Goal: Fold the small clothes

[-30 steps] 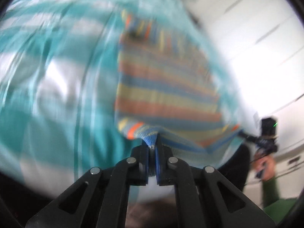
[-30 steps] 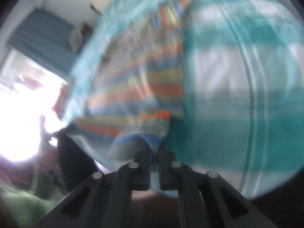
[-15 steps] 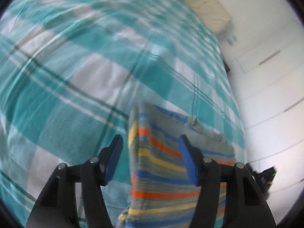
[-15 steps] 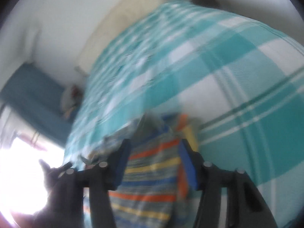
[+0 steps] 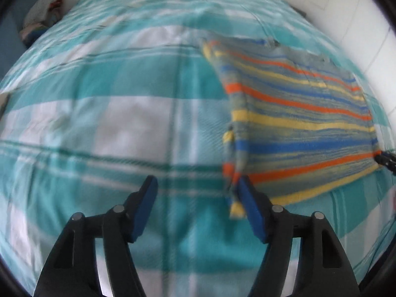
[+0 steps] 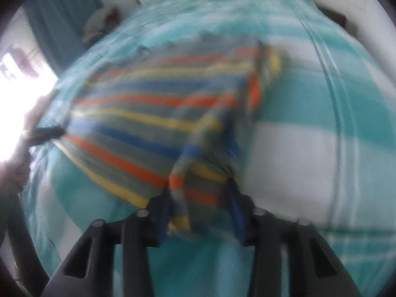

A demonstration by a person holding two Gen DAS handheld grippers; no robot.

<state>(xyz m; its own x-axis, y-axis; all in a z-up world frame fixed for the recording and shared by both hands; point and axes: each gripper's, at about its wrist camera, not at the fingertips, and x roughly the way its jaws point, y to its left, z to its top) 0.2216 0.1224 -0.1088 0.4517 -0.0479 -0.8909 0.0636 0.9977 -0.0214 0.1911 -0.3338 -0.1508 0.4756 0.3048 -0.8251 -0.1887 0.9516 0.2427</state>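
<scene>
Striped cloth (image 5: pixel 297 113) in orange, yellow, blue and grey lies spread on a teal-and-white checked bedspread (image 5: pixel 118 113), released by both tools that pinched its near corners a second ago. The left gripper (image 5: pixel 198 205) now stands wide open with nothing between its blue-padded fingers (image 5: pixel 146 205); its right finger sits just beside the garment's near left corner, and whether it touches is unclear. The right gripper (image 6: pixel 198 212) is also parted, its jaws straddling a bunched, stood-up fold at the garment's near right corner, though heavy blur hides whether the pads still press on the fabric. Half a second ago both tools had already opened above the freshly dropped piece; since then each has swung outward toward its own corner. That suggests the laying-out step is finished and the fold proper has not begun. The rumpled right corner may need smoothing, or a fresh pinch, before an edge can be carried across cleanly.
</scene>
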